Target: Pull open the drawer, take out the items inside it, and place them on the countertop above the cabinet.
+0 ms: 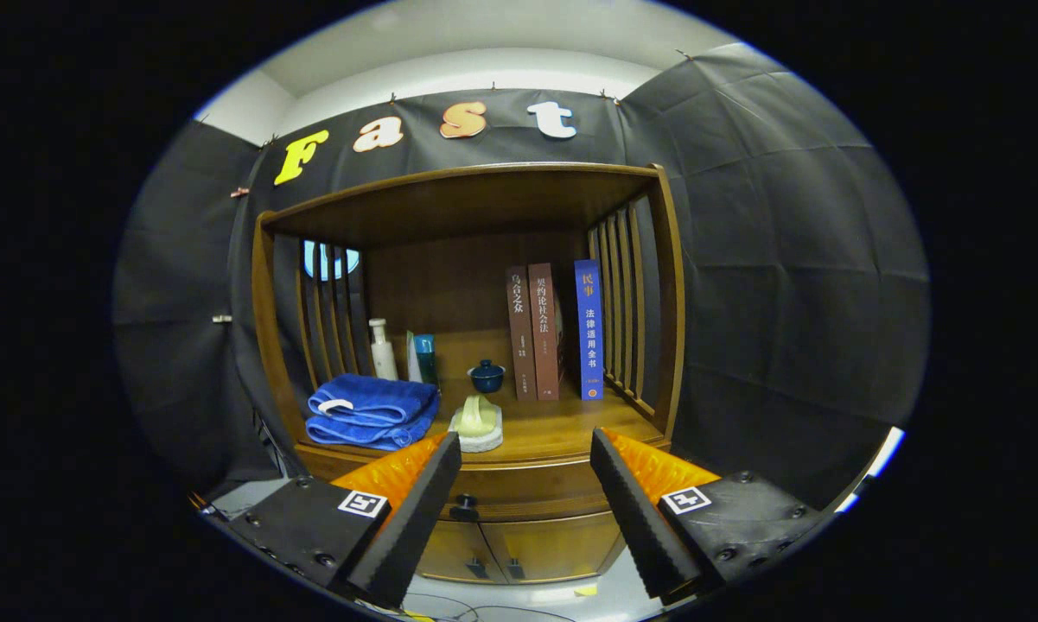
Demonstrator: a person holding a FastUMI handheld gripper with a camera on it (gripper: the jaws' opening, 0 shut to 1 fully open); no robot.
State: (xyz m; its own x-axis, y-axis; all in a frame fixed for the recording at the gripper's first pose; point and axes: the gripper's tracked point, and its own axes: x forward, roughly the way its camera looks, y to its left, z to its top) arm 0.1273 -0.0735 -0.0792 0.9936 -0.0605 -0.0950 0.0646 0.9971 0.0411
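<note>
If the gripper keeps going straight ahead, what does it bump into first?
Probably the drawer front, near its knob. The gripper is open and points at the cabinet, jaws either side of the drawer. Depth is hard to judge; aimed slightly higher, it would meet the countertop edge.

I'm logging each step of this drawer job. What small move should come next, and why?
Probably ease the tool forward and slightly left toward the drawer knob. Its fingers are open and hold nothing, the drawer looks shut, and the knob sits between and beyond the fingers.
</note>
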